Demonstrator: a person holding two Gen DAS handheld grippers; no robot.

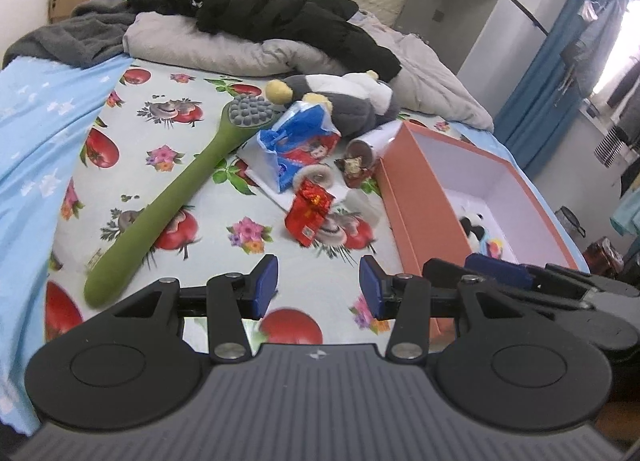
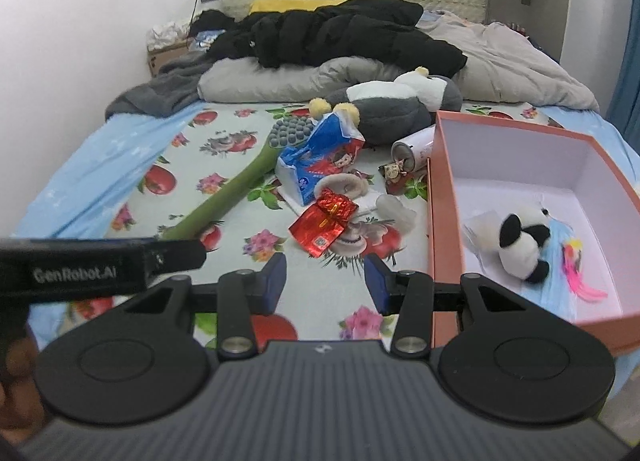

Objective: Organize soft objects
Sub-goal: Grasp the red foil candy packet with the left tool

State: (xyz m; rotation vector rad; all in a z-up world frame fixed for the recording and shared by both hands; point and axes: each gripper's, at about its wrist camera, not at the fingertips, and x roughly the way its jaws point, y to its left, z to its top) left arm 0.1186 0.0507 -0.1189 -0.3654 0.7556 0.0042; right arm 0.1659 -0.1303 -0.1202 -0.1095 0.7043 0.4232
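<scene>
An orange box with a white inside stands on the bed at the right. A small panda plush and a blue and pink feathery toy lie in it. A grey and white penguin plush lies farther back, behind a blue tissue pack. My right gripper hovers open over the flowered sheet, left of the box, nothing between its fingers. My left gripper is open too, empty, beside it to the left, short of a red foil packet. The panda also shows in the left wrist view.
A long green massage stick lies slantwise at the left. A tipped can, a small doll and white fluffy pieces sit near the box. A black jacket and grey quilt fill the bed's far end.
</scene>
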